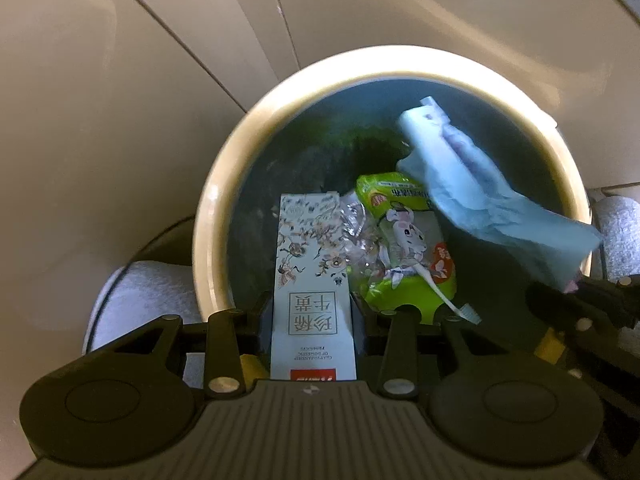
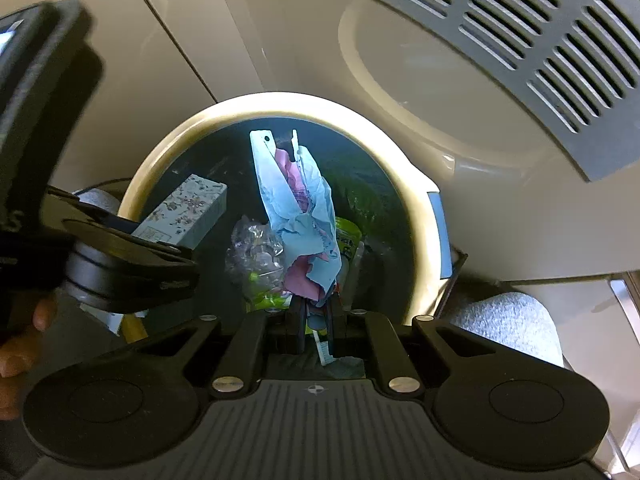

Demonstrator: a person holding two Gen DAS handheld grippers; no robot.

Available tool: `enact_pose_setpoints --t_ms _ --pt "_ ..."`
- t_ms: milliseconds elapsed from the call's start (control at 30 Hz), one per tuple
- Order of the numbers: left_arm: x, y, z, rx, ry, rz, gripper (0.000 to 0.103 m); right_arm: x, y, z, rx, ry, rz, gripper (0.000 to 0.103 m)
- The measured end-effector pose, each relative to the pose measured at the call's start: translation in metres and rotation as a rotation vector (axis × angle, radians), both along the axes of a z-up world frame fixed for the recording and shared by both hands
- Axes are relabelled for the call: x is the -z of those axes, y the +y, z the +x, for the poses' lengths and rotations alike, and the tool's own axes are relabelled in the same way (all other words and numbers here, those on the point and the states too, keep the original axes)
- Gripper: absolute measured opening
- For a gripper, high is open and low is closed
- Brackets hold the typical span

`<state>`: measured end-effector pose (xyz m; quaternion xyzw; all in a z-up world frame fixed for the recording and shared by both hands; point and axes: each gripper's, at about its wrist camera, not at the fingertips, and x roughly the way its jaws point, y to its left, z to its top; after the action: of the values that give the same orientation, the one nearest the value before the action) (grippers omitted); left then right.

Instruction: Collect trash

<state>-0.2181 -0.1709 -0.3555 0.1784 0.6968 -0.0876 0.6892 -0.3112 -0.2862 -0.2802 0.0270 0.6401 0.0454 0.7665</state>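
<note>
1. Your left gripper (image 1: 313,312) points straight down into the round cream-rimmed bin (image 1: 208,216); the patterned carton (image 1: 312,280) stands between its jaws, long axis running down into the bin, its far end already below the rim. Whether the pads press on it or have let go, you cannot tell from here
2. Your right gripper (image 2: 316,316) is clenched on the blue crumpled wrapper (image 2: 304,216), which hangs lengthwise from its fingertips over the middle of the bin, pink showing inside its folds
3. Both pieces of trash sit above the bin's opening, so the coming move looks like a plain drop: nothing but air lies under either
4. On the bin's floor lie a green printed packet (image 1: 404,240), crumpled clear plastic (image 2: 256,248) and a white toothbrush (image 1: 448,300), beneath both loads
5. The two grippers hang close together near the bin's near rim; mind that the wrapper's tail reaches toward the right rim and could catch there
</note>
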Motion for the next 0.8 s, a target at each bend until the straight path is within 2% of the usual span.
enact_pose_setpoints --t_ms 33,67,100,133,200,267,400,500,600,800 --pt "0.003 -0.001 0.001 0.003 0.013 0.004 0.083 0.002 0.0 0.001 0.0 0.003 0.002 0.021" --pt "0.004 -0.001 0.002 0.004 0.008 0.026 0.1 0.002 0.0 0.001 0.006 0.008 -0.012 0.028" --pt "0.004 0.0 0.002 0.01 -0.018 0.048 0.102 0.002 -0.001 0.001 0.015 0.005 -0.029 0.037" --pt "0.001 0.002 0.001 0.018 -0.044 0.051 0.103 0.001 -0.003 -0.001 0.025 0.002 -0.03 0.044" --pt "-0.003 0.006 0.001 0.014 -0.032 0.026 0.102 -0.003 -0.007 -0.004 0.042 -0.005 -0.016 0.079" --pt "-0.012 0.011 0.001 -0.003 -0.025 0.003 0.103 -0.011 -0.01 -0.009 0.049 -0.038 -0.028 0.086" --pt "-0.053 0.02 -0.014 0.015 -0.11 -0.041 0.103 -0.044 -0.013 -0.023 0.036 -0.112 -0.007 0.096" --pt "-0.092 0.033 -0.032 0.04 -0.168 -0.095 0.103 -0.074 -0.017 -0.041 0.0 -0.201 0.019 0.101" --pt "-0.129 0.039 -0.052 0.069 -0.222 -0.13 0.103 -0.096 -0.021 -0.057 0.011 -0.254 0.025 0.102" --pt "-0.176 0.039 -0.104 0.103 -0.392 -0.114 0.103 -0.126 -0.027 -0.081 0.085 -0.346 0.016 0.103"
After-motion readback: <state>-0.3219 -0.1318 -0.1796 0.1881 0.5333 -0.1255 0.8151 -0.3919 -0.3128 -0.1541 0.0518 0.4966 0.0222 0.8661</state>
